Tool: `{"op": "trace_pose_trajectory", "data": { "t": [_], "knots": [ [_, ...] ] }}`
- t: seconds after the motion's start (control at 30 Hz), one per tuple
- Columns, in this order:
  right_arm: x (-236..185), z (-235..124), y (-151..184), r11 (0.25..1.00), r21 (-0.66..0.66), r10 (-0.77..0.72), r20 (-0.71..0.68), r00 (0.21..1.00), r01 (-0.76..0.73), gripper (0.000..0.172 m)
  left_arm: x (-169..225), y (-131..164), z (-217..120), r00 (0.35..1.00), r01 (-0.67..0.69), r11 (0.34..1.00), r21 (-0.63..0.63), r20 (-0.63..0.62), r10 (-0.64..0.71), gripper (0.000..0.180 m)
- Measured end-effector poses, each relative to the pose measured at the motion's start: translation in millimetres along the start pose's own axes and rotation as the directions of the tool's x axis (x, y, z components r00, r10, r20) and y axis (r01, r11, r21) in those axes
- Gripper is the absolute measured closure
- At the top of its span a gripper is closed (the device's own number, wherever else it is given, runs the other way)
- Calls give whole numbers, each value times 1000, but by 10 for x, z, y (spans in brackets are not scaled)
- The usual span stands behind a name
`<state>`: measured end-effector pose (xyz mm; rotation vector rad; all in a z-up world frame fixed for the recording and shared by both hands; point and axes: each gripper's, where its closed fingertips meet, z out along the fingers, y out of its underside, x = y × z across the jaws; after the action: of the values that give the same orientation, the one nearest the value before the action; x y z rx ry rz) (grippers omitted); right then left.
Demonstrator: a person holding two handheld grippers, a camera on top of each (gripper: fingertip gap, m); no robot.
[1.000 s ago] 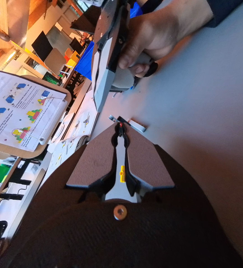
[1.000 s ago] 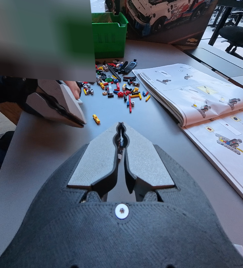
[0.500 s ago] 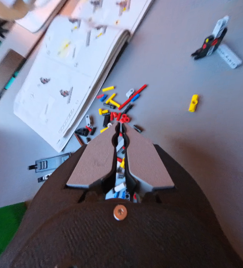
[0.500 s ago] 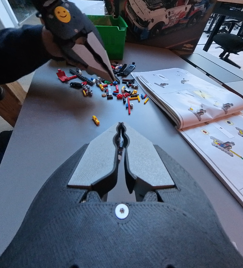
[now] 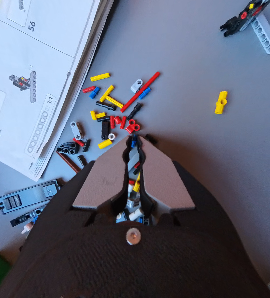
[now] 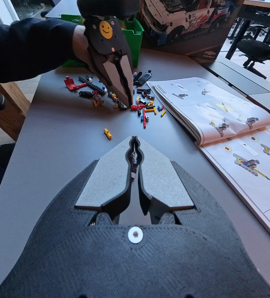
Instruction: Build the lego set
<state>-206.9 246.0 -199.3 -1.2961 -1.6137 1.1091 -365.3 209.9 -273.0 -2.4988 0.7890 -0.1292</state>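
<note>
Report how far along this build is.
Done: a small black-and-red subassembly sits against a grey holed beam. In hand: the left gripper is down at the loose pile, a blue pin between its barely parted tips, grip unclear; the right gripper is shut. Left: many unsorted parts, including a yellow connector.
</note>
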Motion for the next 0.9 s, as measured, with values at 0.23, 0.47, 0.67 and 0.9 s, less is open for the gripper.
{"op": "trace_pose_trajectory", "data": {
  "t": [0.23, 0.47, 0.67, 0.9],
  "knots": [
    [0, -3, -1, 1000, -1, -4, -3, 1000, 4, 172, 6, -8, 9, 1000, 1, 1000, 16, 4, -1, 177],
    [25, 13, 38, 1000, -12, 8, -6, 1000, -8, 172, -44, 20, -8, 999, -2, 999, 40, 49, 0, 177],
    [55, 7, 37, 999, 7, 37, 0, 999, -37, 172, -41, -5, -1, 997, -45, 995, 94, 71, 38, 178],
    [127, -17, 17, 999, 51, 21, -16, 1000, -20, 172, -8, -37, 12, 995, -92, 984, 153, 38, 87, 177]
  ]
}}
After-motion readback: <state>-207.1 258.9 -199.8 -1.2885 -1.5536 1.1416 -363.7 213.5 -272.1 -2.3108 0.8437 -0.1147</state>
